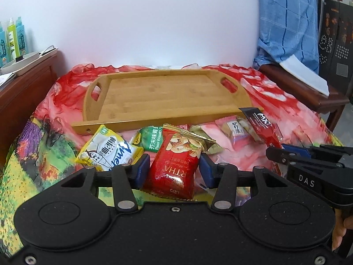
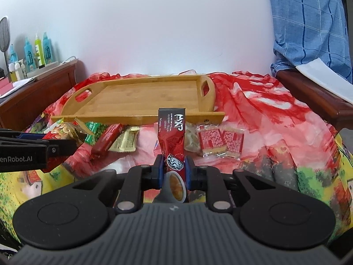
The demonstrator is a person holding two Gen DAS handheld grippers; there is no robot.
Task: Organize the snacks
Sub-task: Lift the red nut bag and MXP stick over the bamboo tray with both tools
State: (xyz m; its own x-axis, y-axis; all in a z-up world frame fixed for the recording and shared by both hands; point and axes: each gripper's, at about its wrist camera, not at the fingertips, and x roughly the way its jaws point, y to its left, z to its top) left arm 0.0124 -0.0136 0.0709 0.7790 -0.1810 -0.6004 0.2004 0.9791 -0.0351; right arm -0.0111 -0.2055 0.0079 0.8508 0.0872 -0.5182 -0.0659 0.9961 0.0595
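Note:
My left gripper (image 1: pixel 174 167) is shut on a red bag of mixed nuts (image 1: pixel 176 163) and holds it above the cloth in front of the bamboo tray (image 1: pixel 123 122). My right gripper (image 2: pixel 174 169) is shut on a red coffee stick sachet (image 2: pixel 172 137), which stands upright before the tray (image 2: pixel 136 117). The tray holds nothing. A yellow-white packet (image 1: pixel 108 152), a green pea packet (image 1: pixel 152 140) and pink wrapped sweets (image 1: pixel 233 132) lie near the tray. The sachet (image 1: pixel 262 125) and right gripper (image 1: pixel 286 154) show at the right of the left view.
A red bar (image 2: pixel 108 140), a gold packet (image 2: pixel 125 141) and two clear-wrapped biscuits (image 2: pixel 220 142) lie on the flowered cloth (image 2: pixel 275 114). A wooden cabinet with bottles (image 2: pixel 37 50) stands at left. A chair with a blue cloth (image 2: pixel 308 22) stands at right. White wall behind.

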